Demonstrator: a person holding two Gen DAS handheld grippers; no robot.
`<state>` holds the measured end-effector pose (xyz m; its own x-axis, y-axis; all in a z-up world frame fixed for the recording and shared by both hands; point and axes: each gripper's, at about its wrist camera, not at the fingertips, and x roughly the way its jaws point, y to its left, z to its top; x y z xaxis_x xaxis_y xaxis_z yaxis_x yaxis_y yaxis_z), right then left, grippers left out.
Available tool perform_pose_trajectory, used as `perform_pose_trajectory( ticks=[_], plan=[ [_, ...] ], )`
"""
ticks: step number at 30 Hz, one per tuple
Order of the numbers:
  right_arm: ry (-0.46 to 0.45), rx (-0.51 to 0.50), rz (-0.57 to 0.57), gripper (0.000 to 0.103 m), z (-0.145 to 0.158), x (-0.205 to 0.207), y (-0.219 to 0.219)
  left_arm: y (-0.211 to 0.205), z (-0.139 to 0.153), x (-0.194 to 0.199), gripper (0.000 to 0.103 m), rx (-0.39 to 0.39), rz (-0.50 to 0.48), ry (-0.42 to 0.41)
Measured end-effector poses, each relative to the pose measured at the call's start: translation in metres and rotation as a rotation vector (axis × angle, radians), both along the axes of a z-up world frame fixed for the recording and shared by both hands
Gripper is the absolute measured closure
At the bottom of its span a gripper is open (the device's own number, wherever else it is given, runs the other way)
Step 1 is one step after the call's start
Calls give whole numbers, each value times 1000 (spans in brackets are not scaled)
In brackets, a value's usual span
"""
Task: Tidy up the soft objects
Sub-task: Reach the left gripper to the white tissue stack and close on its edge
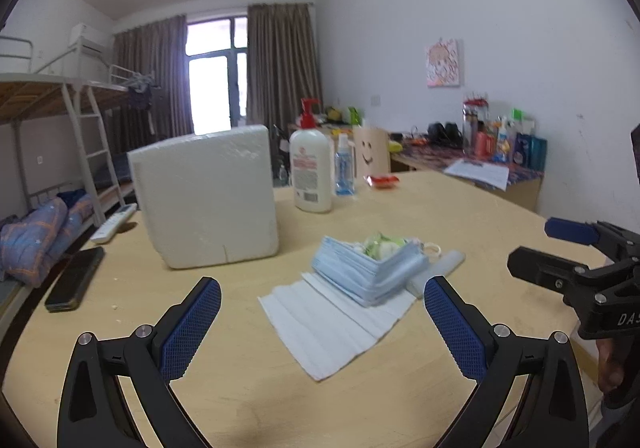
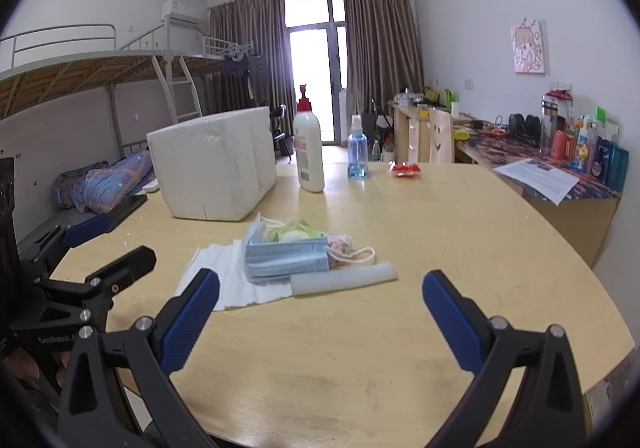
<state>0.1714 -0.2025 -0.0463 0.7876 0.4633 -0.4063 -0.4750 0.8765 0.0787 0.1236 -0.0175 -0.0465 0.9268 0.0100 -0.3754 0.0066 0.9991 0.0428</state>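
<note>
Hovering low over the wooden table (image 1: pixel 460 208), both grippers sit short of the mask stack, fingers aimed toward it. The left gripper (image 1: pixel 322 328) has its jaws spread wide with nothing between them, and same deal for the right gripper (image 2: pixel 320 322), wide open and empty. The stack of blue masks (image 2: pixel 286 254) lies mid-table on a folded white cloth (image 2: pixel 224 280), its long side running left to right in the right view. Something soft and greenish (image 2: pixel 294 230) sits on top of the masks. A white tube (image 2: pixel 344 277) lies just in front of the masks, also crosswise. Behind the masks stands a white foam box (image 2: pixel 212 164), closed side facing us, so contents can't be seen.
</note>
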Motion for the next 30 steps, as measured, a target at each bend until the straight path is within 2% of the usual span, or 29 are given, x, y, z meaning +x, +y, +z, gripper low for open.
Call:
perform_pose_trajectory(
  ticks=[4, 6, 9, 13, 15, 20, 25, 27, 30],
  plan=[
    [14, -3, -1, 0, -3, 7, 0, -2, -5, 12, 1, -4, -14, 43],
    [21, -4, -4, 0, -4, 10, 0, -2, -8, 18, 5, 2, -21, 69],
    [36, -3, -9, 0, -7, 17, -2, 0, -14, 28, 11, -9, -47, 130],
    [56, -1, -9, 0, -12, 23, -3, 1, -22, 44, 12, -24, -54, 222],
    [69, -6, -6, 0, -13, 27, -2, 3, -25, 53, 22, -24, -45, 267],
    [95, -21, 19, 0, -17, 36, 4, 5, -33, 66, 33, -28, -34, 342],
    [139, -36, 35, 0, -26, 50, 6, 0, -37, 74, 38, 6, -30, 375],
    [147, -32, 40, 0, -27, 52, 6, -2, -40, 79, 45, 11, -34, 396],
    [159, -20, 54, 0, -27, 55, 6, -2, -45, 85, 49, 19, -32, 417]
  ],
)
